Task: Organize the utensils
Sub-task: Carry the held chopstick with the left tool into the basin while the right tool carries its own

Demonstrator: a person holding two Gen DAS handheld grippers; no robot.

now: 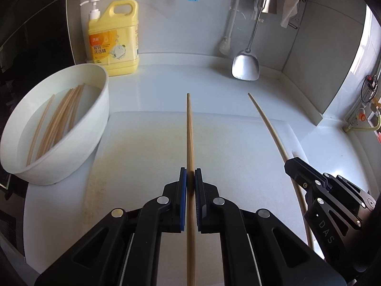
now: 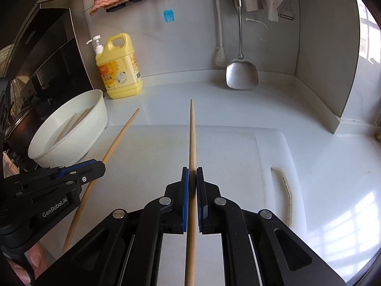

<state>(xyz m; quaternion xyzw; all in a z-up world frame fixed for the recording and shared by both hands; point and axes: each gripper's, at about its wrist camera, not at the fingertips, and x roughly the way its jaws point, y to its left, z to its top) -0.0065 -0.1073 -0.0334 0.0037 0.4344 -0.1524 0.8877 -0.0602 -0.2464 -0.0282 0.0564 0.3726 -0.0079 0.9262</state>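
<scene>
**One chopstick in each gripper, bowl far left**

The left gripper (image 1: 191, 174) pinches a chopstick (image 1: 189, 128); the right gripper (image 2: 192, 174) pinches another (image 2: 192, 133). Both sticks point straight ahead over the cutting board (image 1: 147, 143) (held clear of it, apparently). The white bowl (image 1: 95, 109) of chopsticks lies nearer the left hand.

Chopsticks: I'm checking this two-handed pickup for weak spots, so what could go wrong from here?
1. Each tool pinches one chopstick near its middle: the left tool on the darker chopstick, the right tool on the paler chopstick. A thin round stick could pivot or slip.
2. The long tips stick out forward and could knock the white bowl of soaking chopsticks or the detergent bottle.
</scene>
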